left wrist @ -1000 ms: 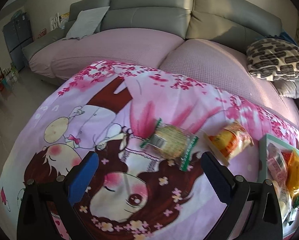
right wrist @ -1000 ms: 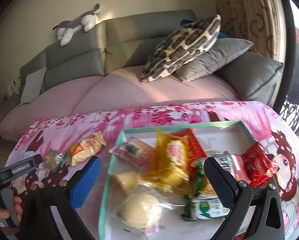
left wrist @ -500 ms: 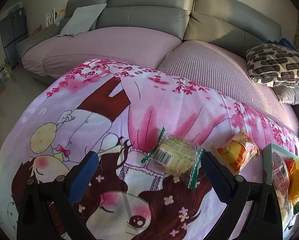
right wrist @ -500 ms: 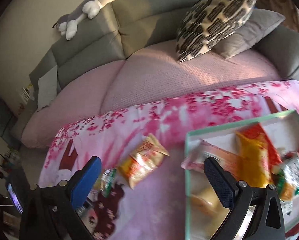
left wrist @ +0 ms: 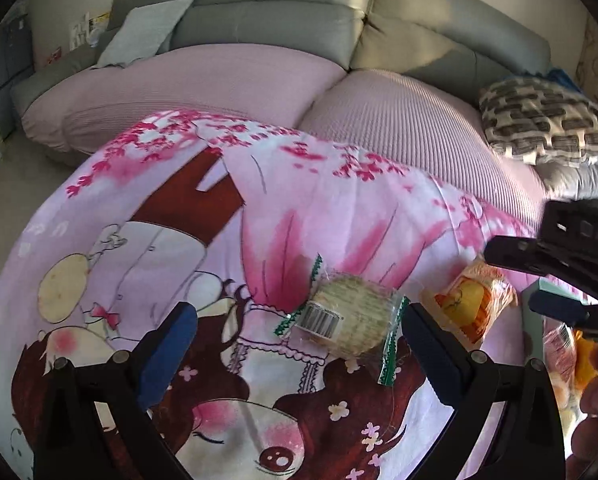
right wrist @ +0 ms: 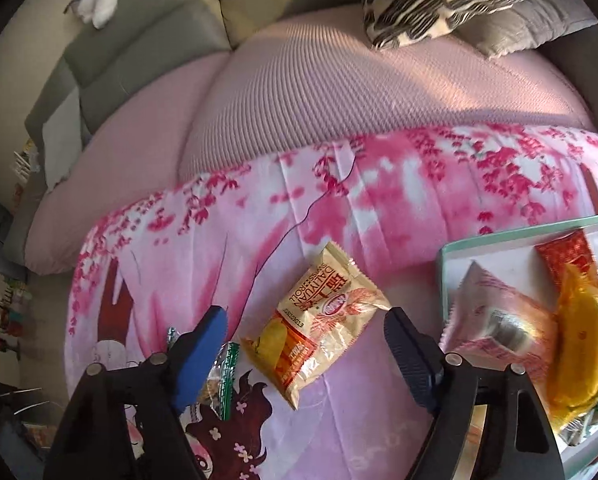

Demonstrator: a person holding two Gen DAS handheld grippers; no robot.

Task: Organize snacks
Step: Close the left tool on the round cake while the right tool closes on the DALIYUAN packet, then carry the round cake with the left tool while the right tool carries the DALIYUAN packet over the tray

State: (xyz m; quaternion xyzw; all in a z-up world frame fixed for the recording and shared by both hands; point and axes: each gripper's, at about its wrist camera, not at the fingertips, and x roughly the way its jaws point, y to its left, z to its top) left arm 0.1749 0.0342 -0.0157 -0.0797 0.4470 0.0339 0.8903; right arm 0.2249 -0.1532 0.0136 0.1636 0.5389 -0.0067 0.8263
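Crinkly foil snack packet (right wrist: 317, 326), flat

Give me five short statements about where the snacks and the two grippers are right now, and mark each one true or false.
1. The round cracker packet lies on the pink cartoon cloth, outside the tray. True.
2. The right gripper is clamped on the yellow-orange snack bag. False: its jaws are closing with the bag between them, but the pads are not pressing on it yet.
3. The green-rimmed tray holds no snacks. False: several packets lie in it.
4. The left gripper is open, holding nothing. True.
5. The snack bag lies inside the tray. False: it lies on the cloth beside the tray.
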